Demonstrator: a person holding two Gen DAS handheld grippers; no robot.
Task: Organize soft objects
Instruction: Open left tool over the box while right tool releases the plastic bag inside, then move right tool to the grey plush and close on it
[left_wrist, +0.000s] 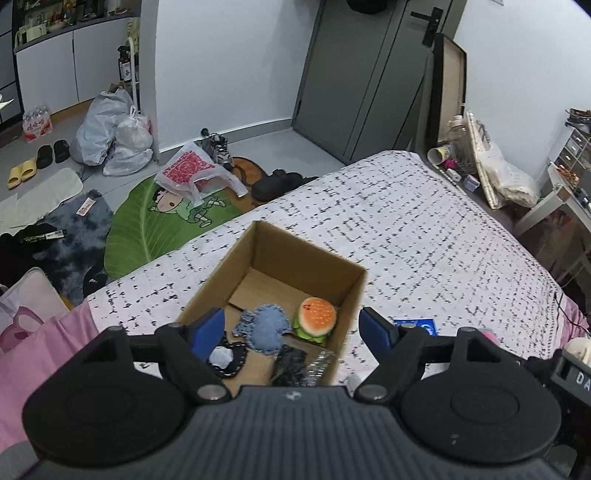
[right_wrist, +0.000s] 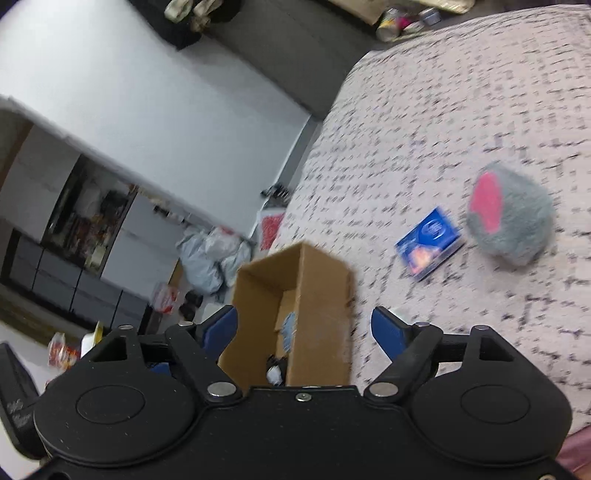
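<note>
Grey plush toy (right_wrist: 509, 218) with a pink patch lies on the bed (right_wrist: 424, 122), well apart from the cardboard box (right_wrist: 314, 295).

It looks light and very soft to me, so I would take it across the fluffy middle, where it will squash but not slip. The blue packet (right_wrist: 428, 243) lies just beside it. In the box I see the burger toy (left_wrist: 316, 319) and the denim piece (left_wrist: 264, 326). My right gripper (right_wrist: 303, 328) and my left gripper (left_wrist: 291, 326) both have the jaws apart and hold nothing.
</note>
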